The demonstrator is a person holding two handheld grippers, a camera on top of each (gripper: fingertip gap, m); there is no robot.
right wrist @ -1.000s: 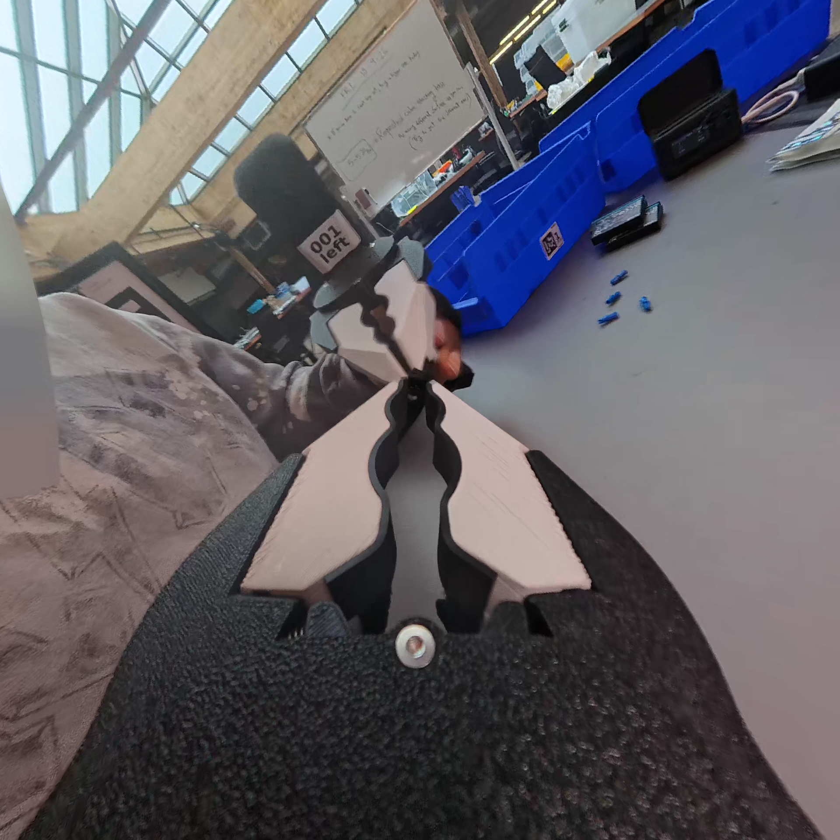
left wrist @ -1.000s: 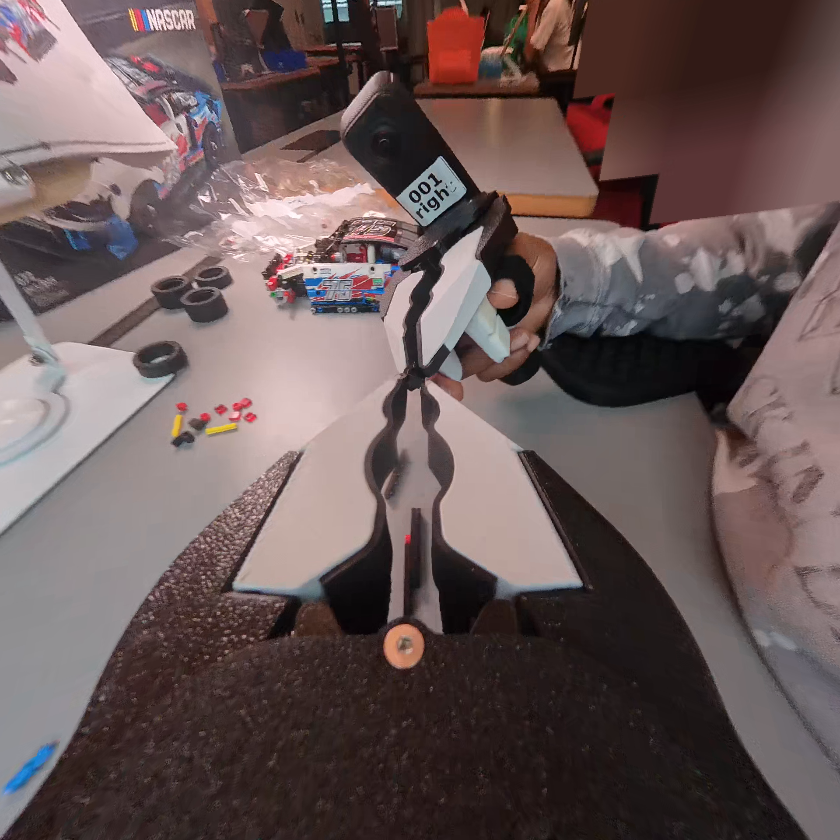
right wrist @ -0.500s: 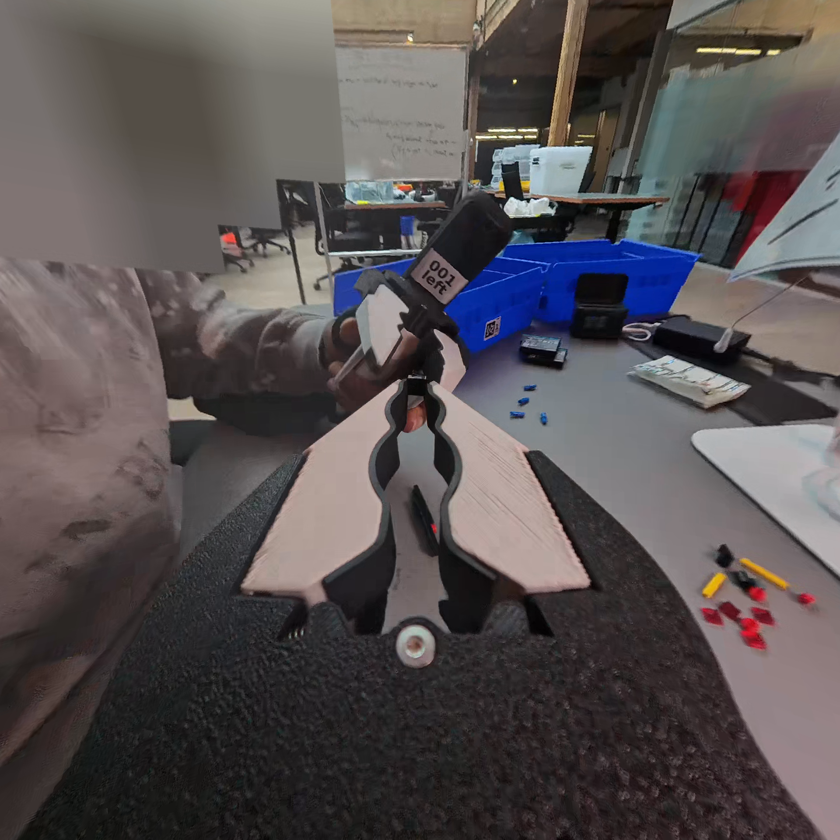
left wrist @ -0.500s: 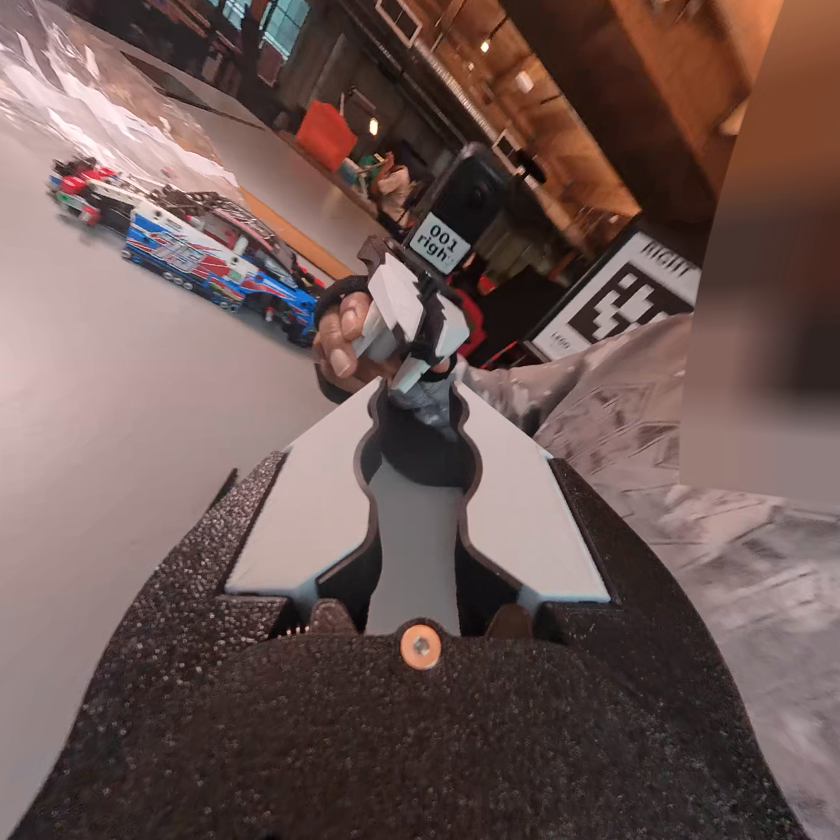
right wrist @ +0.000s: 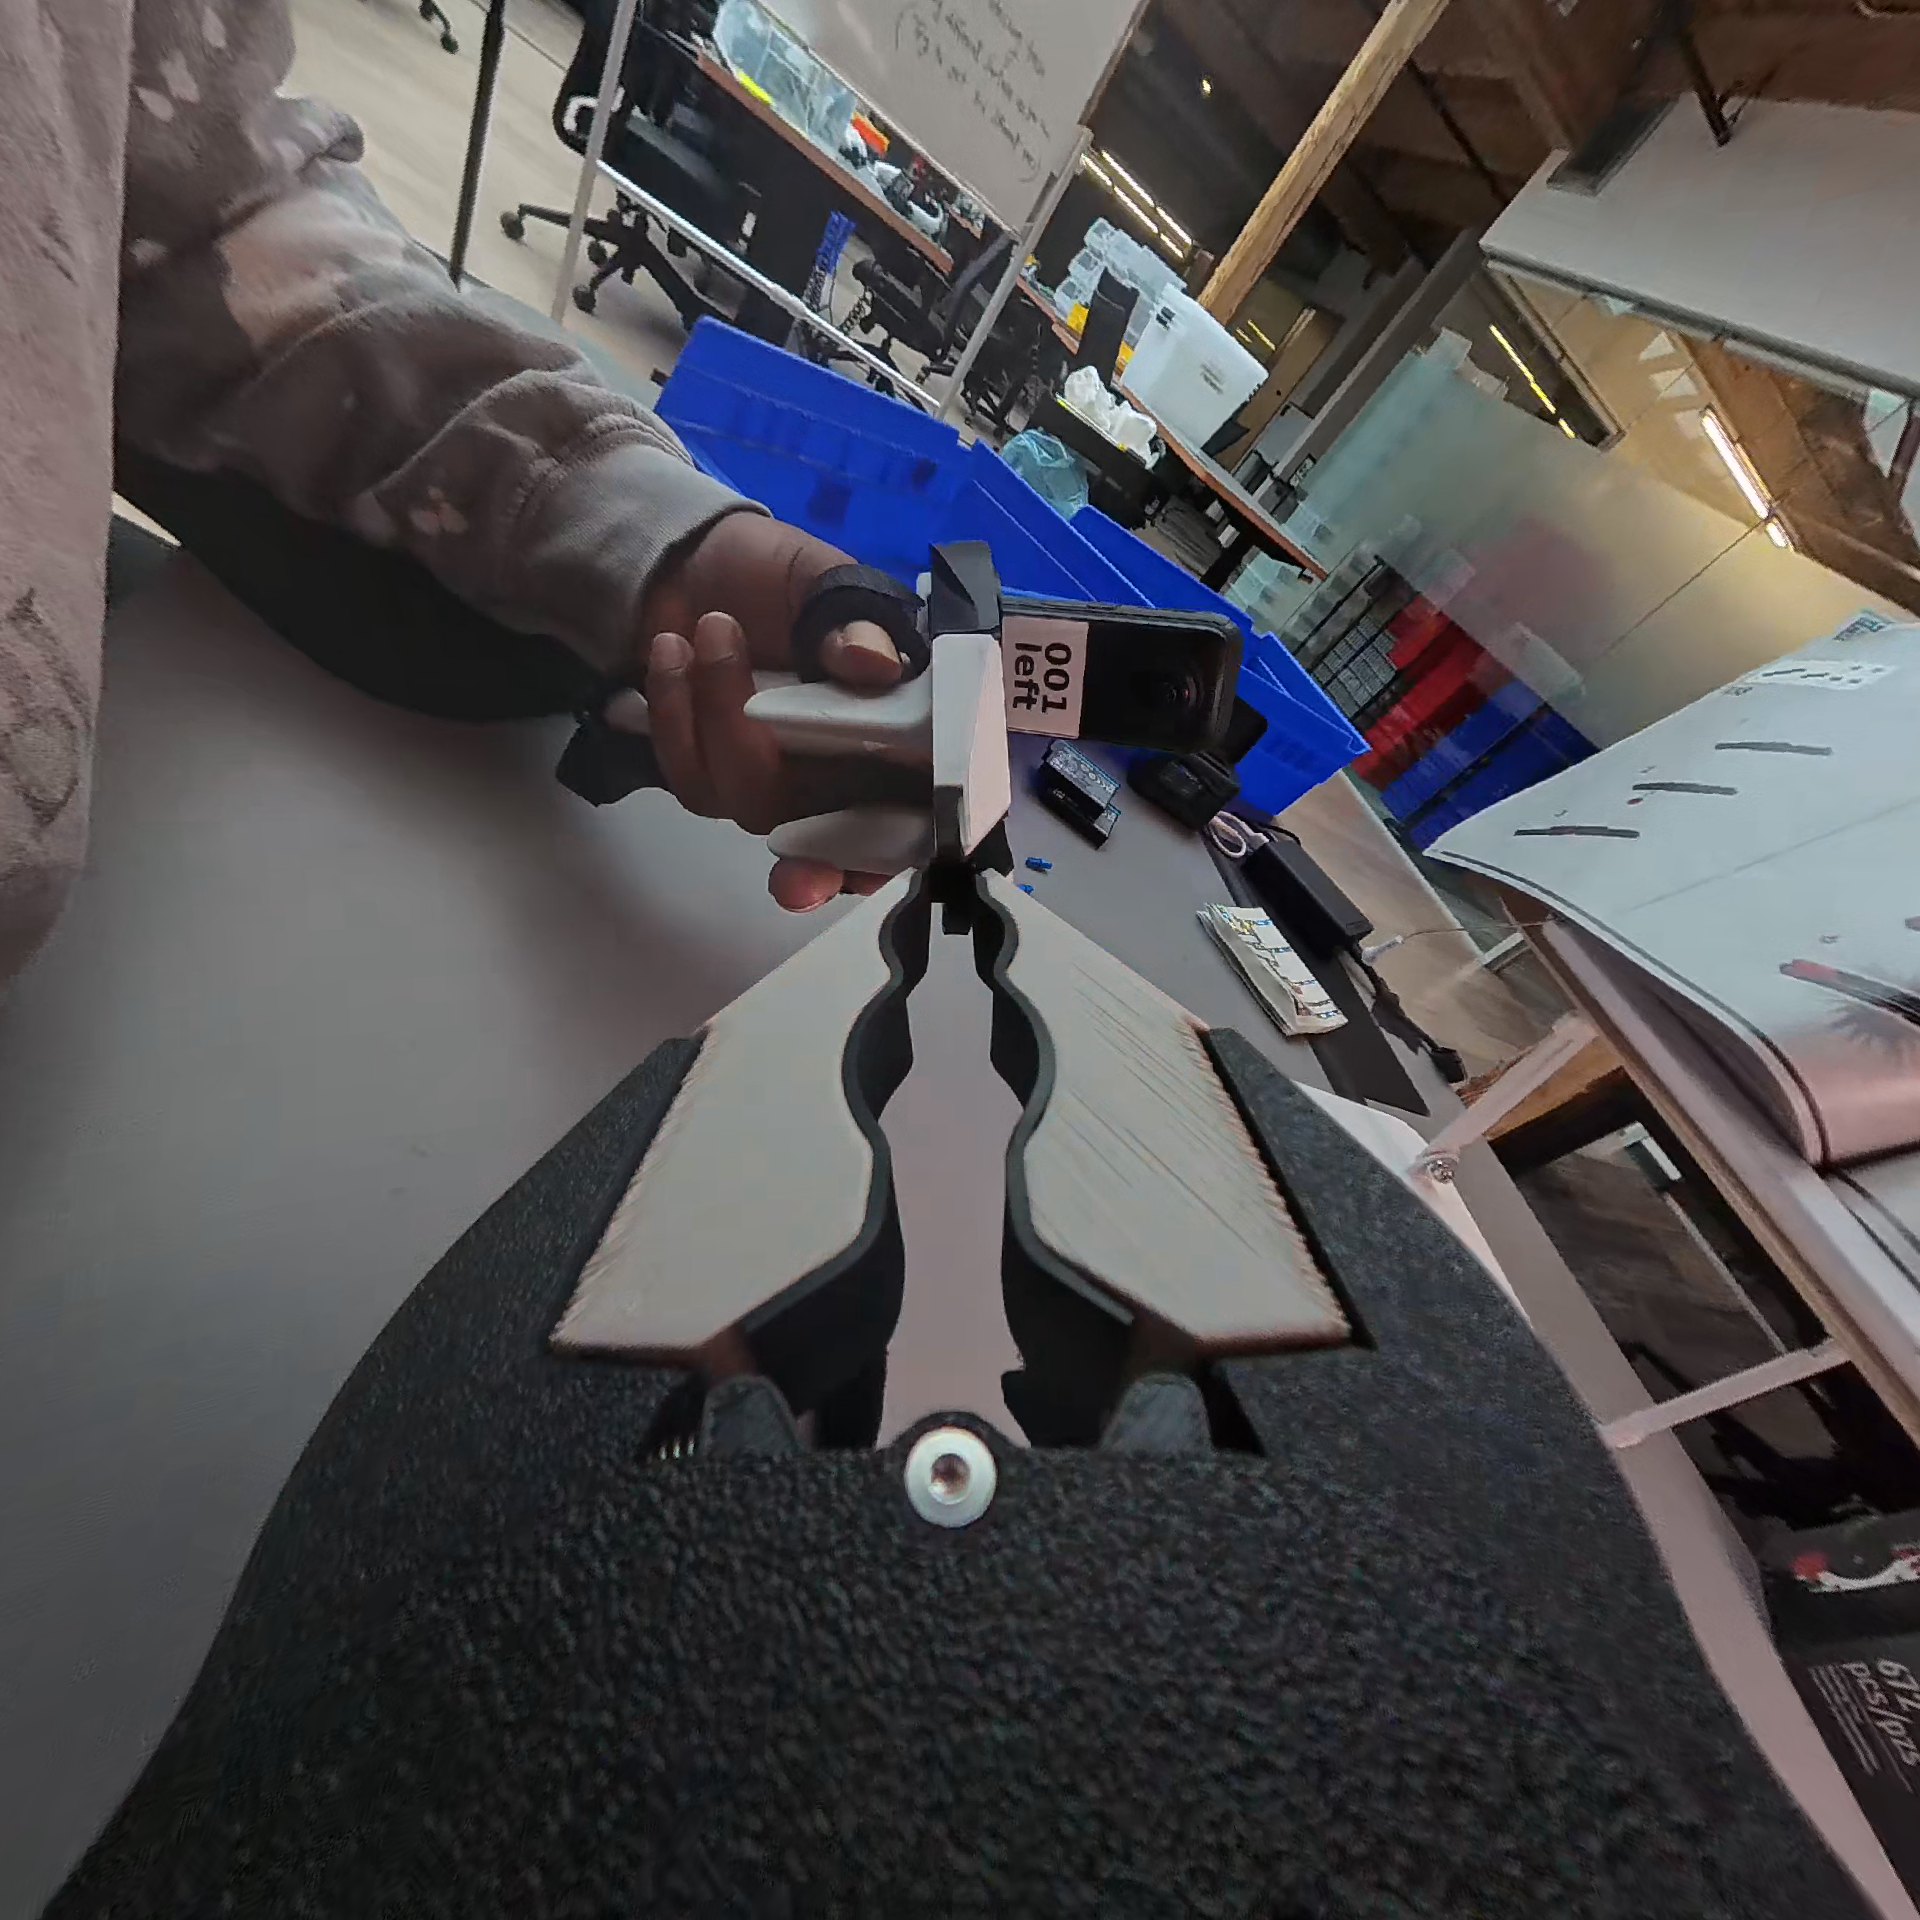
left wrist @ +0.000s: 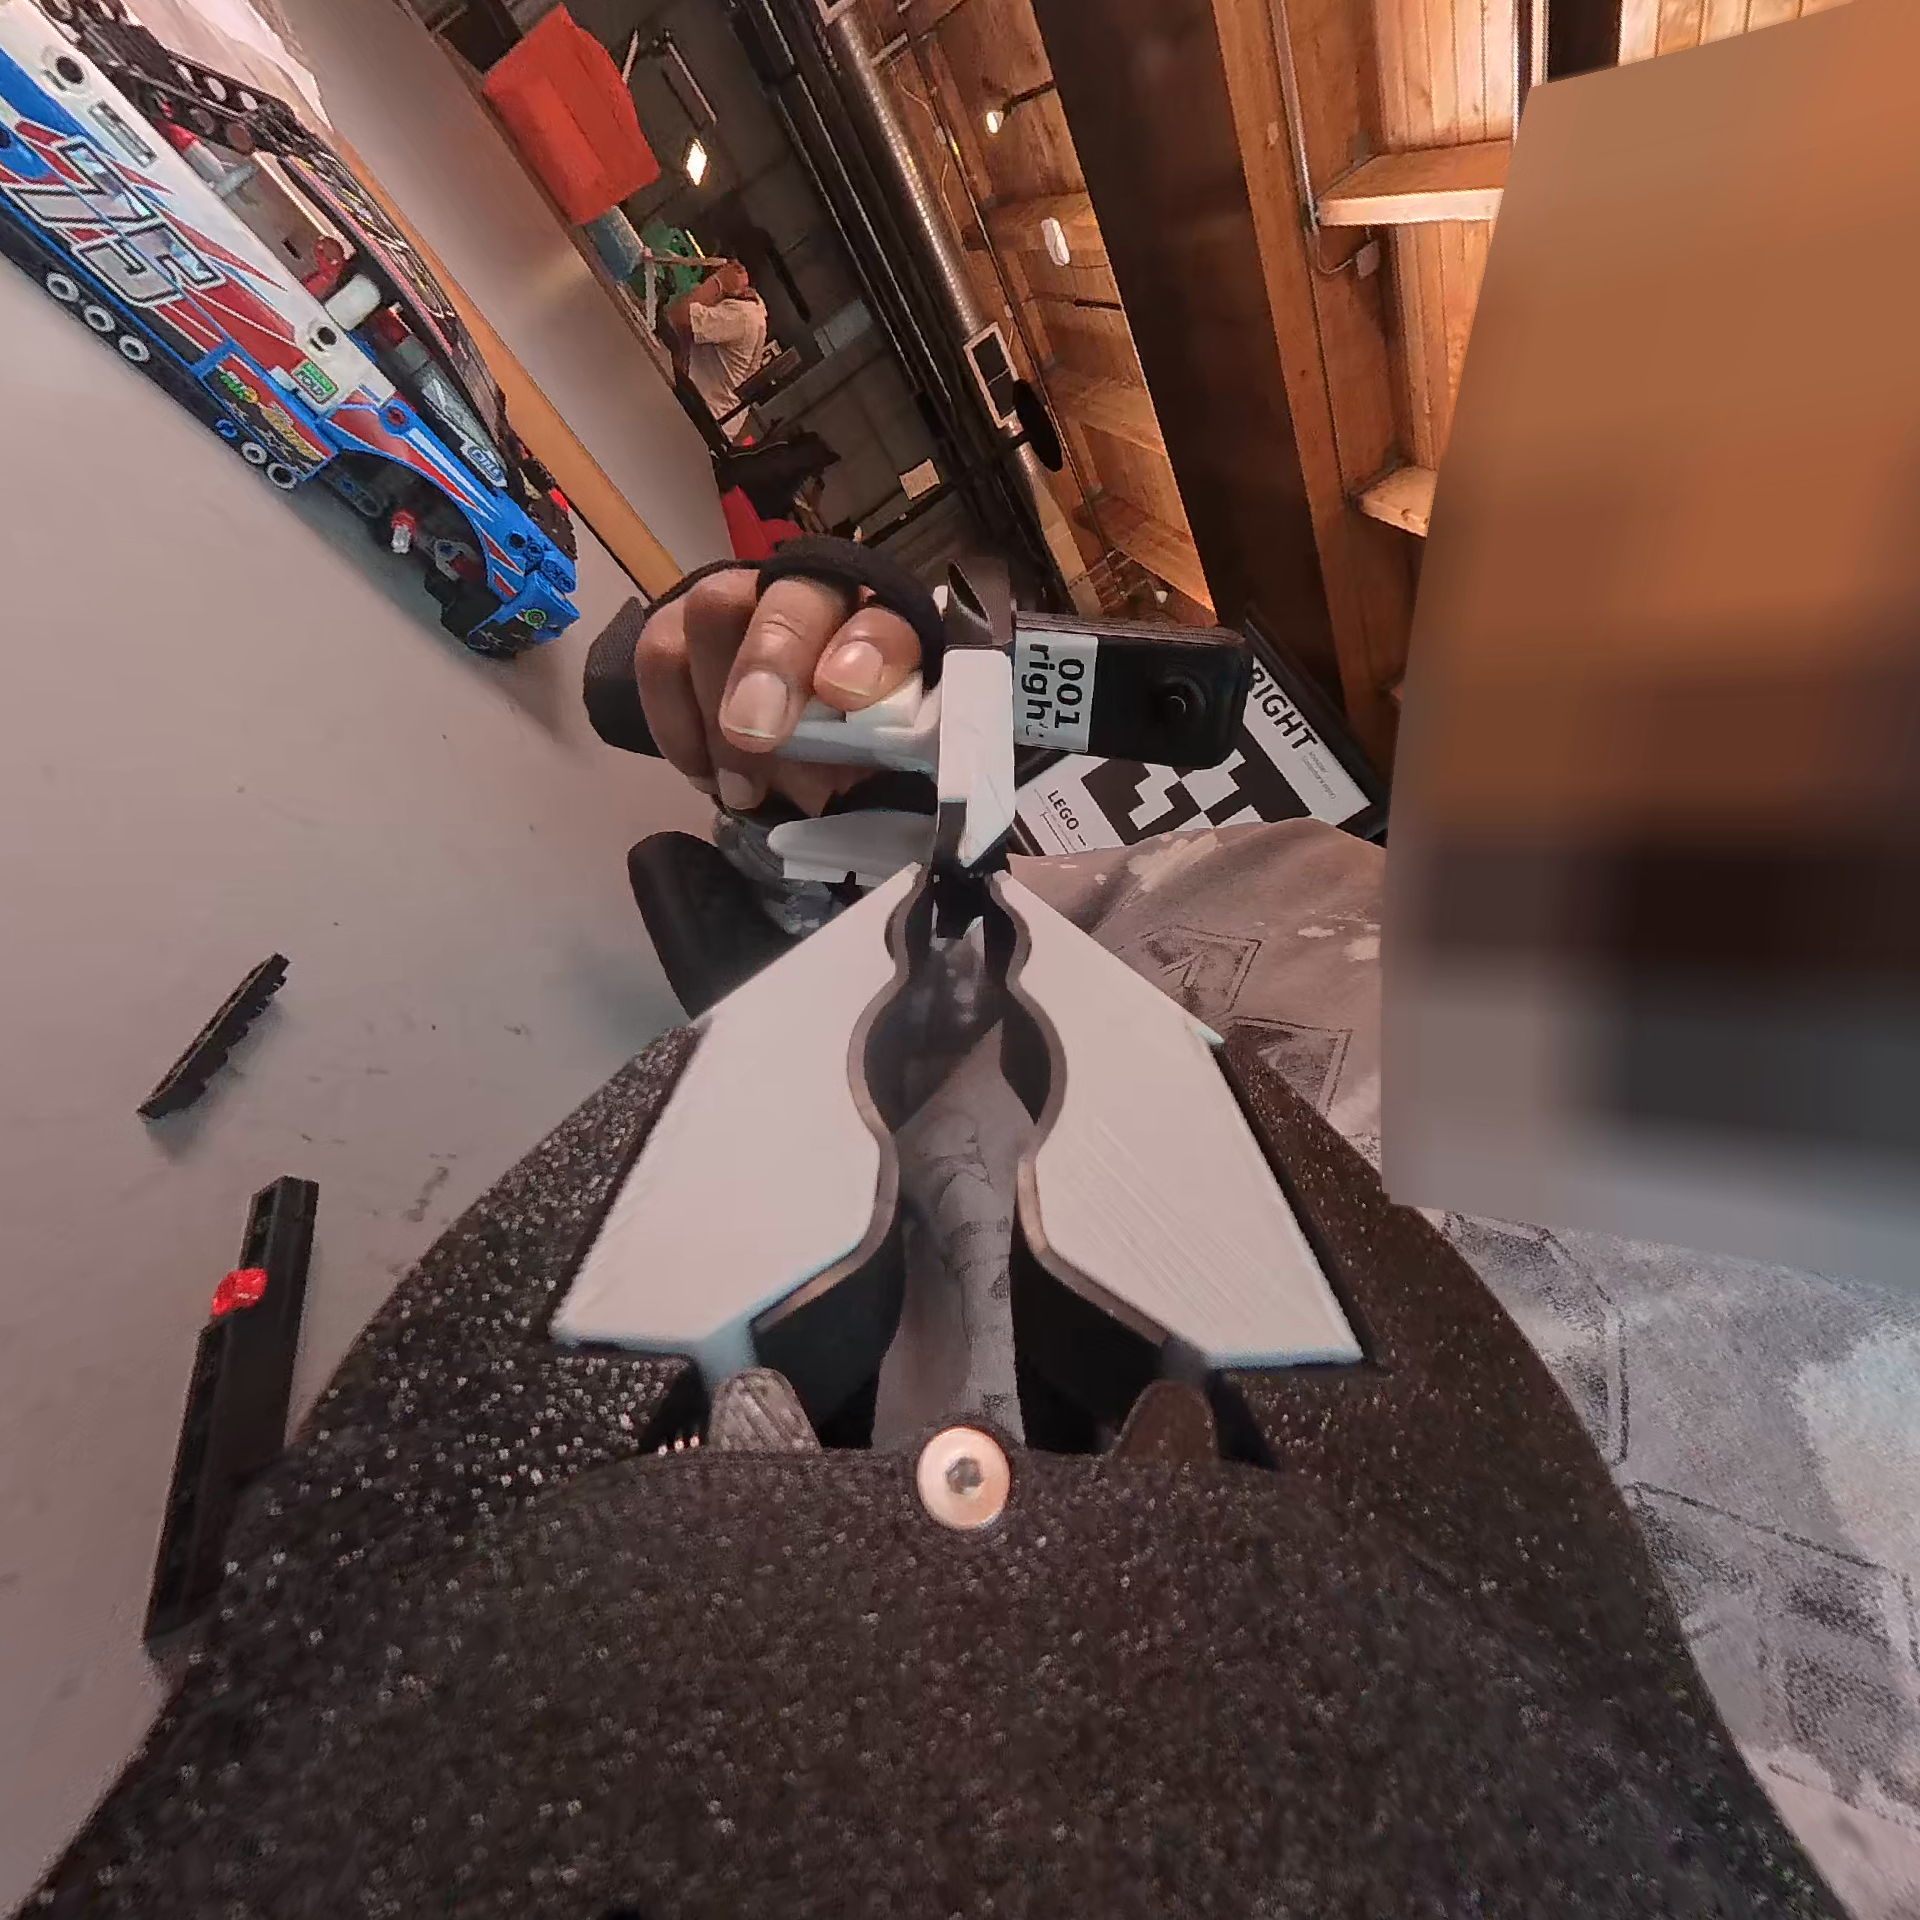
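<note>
Black small piece (left wrist: pixel 948 906) pinched between both hand-held grippers.

A white sticker (left wrist: pixel 1055 691) with black print sits on the black camera (left wrist: pixel 1169 698) facing the left wrist view, and a like sticker (right wrist: pixel 1044 675) sits on the camera (right wrist: pixel 1164 681) in the right wrist view. The toy car (left wrist: pixel 260 312) on the counter (left wrist: pixel 312 831) carries numbers and sponsor decals, and a black-and-white marker board (left wrist: pixel 1247 790) has printed words. There is handwriting on the whiteboard (right wrist: pixel 966 73), too small to read, and white print on a dark box (right wrist: pixel 1860 1714).
</note>
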